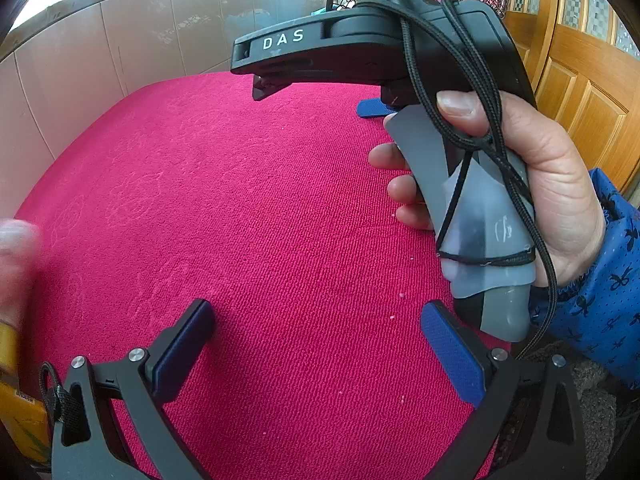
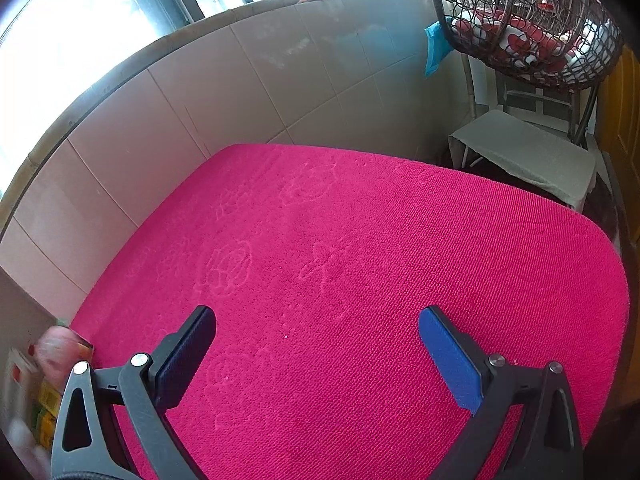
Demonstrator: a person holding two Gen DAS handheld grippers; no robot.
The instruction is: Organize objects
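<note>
Hovering over a bare pink cloth (image 1: 248, 208), both grippers look to be at the very start of the job, with nothing picked up yet. At the left edge of the left wrist view sits a blurred pale shape above something yellow (image 1: 16, 412), too smeared to name; these are likely among the things to be organized. The same cluster seems to show at the lower left of the right wrist view: a pinkish blurred item (image 2: 56, 350) over yellow and green packets (image 2: 46, 412), just off the edge of the cloth. In the lower middle of the left wrist view the left gripper (image 1: 318, 322) is spread wide and empty. At the right of that view the right hand (image 1: 552, 200) clasps the handle of the right gripper (image 1: 320, 98), whose tips hang above the far part of the cloth. In its own view the right gripper is likewise spread wide with nothing between its pads (image 2: 450, 356). The next move, I judge, calls for swinging one gripper toward the left edge, where the items lie, and bringing them into clear sight before closing on any.
</note>
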